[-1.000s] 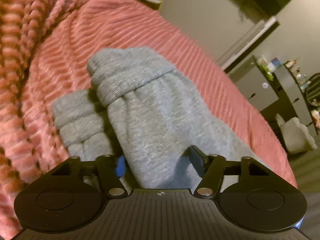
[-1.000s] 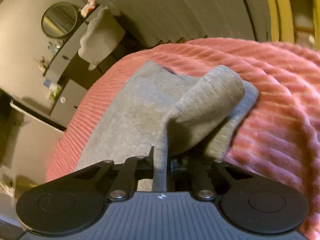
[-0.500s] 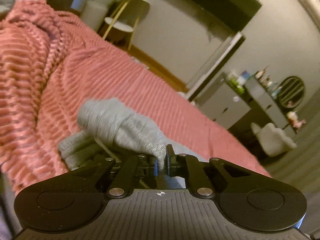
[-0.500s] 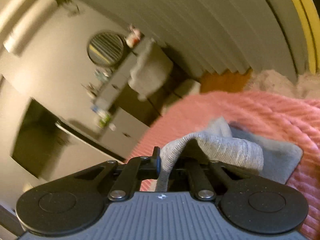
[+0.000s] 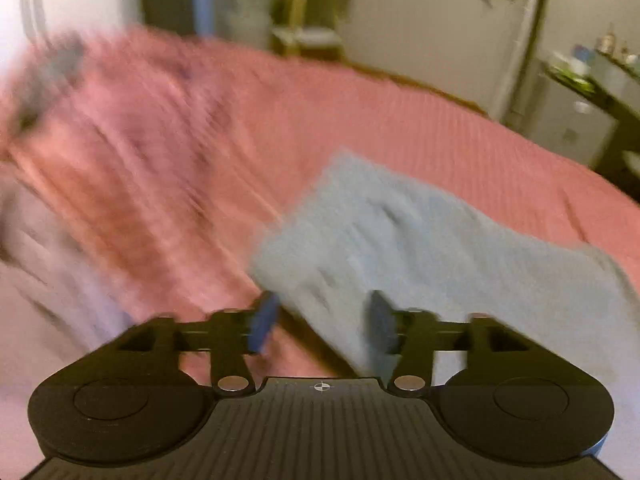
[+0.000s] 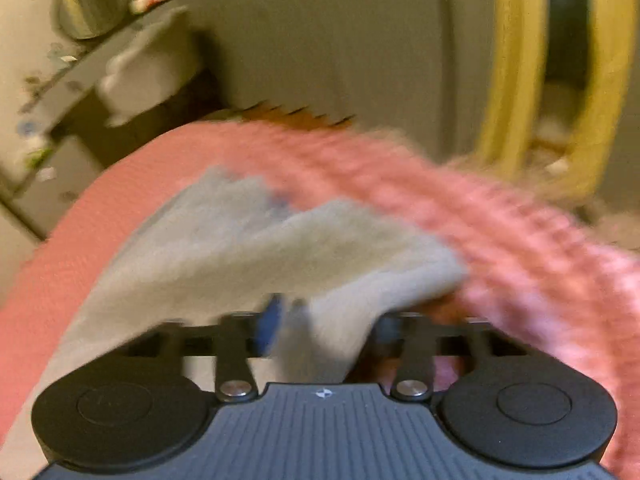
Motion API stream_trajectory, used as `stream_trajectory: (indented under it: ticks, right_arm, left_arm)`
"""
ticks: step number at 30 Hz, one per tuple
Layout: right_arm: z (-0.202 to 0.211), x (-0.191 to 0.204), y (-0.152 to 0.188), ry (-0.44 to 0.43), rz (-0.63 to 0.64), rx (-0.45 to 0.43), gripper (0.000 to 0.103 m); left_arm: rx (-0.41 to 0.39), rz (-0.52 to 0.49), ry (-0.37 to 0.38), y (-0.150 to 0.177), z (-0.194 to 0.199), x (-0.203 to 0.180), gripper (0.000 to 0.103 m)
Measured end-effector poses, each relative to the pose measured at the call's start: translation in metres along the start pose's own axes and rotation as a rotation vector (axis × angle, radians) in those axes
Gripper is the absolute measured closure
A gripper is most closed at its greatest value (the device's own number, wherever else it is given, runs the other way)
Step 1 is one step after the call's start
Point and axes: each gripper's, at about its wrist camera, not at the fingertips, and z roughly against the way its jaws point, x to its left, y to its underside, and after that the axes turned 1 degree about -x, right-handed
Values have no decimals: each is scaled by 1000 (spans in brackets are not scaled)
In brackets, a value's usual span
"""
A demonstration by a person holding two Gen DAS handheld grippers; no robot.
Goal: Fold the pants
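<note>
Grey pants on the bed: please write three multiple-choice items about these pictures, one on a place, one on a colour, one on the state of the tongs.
1. Where do the pants lie?
A. on the floor
B. on the pink blanket
C. on a chair

2. What colour is the round mirror's wall?
A. pale
B. blue
C. black

3. How do the left tongs and right tongs stand?
A. both clamped on cloth
B. only the left open
C. both open

Answers:
1 B, the blanket surrounds the grey cloth in both views.
2 A, the wall around the mirror is light.
3 C, both have just been opening; a fold of the pants still stands between the right fingers, but the pads do not press it.
</note>
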Motion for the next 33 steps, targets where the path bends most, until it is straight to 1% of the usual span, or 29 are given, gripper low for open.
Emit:
stream_trajectory:
  ticks: [1,2,3,4,5,6,7,8,9,10,11,13,14,15,16,17,18,20,21,22,23,24,26,27,28,29,30,31,33]
  right_arm:
    - [10,1,-3,31,-13,-44,33]
    - [19,5,-4,37,-21,-89,32]
    - [28,11,-4,44,-21,-130,27]
    - [37,18,-1,45,-21,-164,26]
    - [46,24,3,17,-23,-193,25]
    - [53,34,7,-33,-29,-208,21]
    - [58,48,12,-91,-41,-206,16]
    - [59,63,18,-157,-57,-194,14]
    - [58,78,24,-219,-66,-173,9]
    - [55,97,30,-285,-70,-139,8]
    - [51,116,37,-339,-76,-103,7]
    - [36,153,60,-436,-102,-23,7]
    - [28,165,73,-488,-113,6,7]
    - [20,174,87,-540,-112,33,7]
    - [14,181,102,-569,-91,58,7]
    - [7,185,113,-565,-59,86,7]
    - [3,188,120,-554,-14,99,7]
    - [0,197,121,-552,131,68,4]
    - [3,201,121,-564,185,41,4]
    - [2,205,122,-575,220,18,4]
    - [0,208,123,-573,252,-2,4]
    - [-2,211,124,-562,272,-8,4]
    - [-4,222,131,-544,316,-24,4]
    - [-2,227,134,-537,346,-37,4]
    - [0,231,136,-535,372,-42,4]
    - [2,235,138,-538,385,-45,4]
    - [3,235,139,-546,388,-47,4]
    - [2,234,137,-553,381,-44,4]
    - [-1,230,129,-565,356,-36,4]
  left_arm:
    - [-64,-38,-59,-2,13,-6,26]
    - [-116,-83,-122,-4,23,-14,18]
    - [-161,-114,-173,-7,30,-23,17]
    - [-214,-140,-191,-7,40,-32,18]
    - [-248,-162,-139,-8,47,-41,16]
    - [-248,-180,-44,-11,51,-52,15]
    - [-217,-199,88,-14,50,-67,12]
    - [-164,-203,216,-16,45,-82,12]
    - [-109,-195,305,-18,38,-97,13]
    - [-49,-190,387,-18,28,-115,14]
    - [-3,-194,443,-18,19,-133,20]
    - [66,-220,504,-16,1,-171,21]
    - [92,-234,517,-15,-8,-186,23]
    - [110,-249,509,-15,-17,-201,23]
    - [118,-272,496,-13,-24,-216,24]
    - [118,-294,479,-12,-30,-228,25]
    - [109,-316,468,-12,-38,-238,25]
    - [84,-372,442,-3,-40,-266,23]
    - [90,-410,396,-2,-52,-277,22]
    - [98,-457,319,0,-66,-289,18]
    - [74,-494,270,3,-76,-297,6]
    - [25,-499,238,4,-78,-294,4]
    - [-104,-570,109,3,-81,-300,4]
    - [-138,-593,71,1,-83,-303,5]
    - [-150,-604,16,-4,-86,-306,19]
    - [-147,-614,-57,-8,-88,-308,37]
    - [-132,-606,-105,-13,-89,-307,39]
    - [-112,-572,-91,-17,-85,-299,35]
    - [-84,-493,64,-14,-66,-279,27]
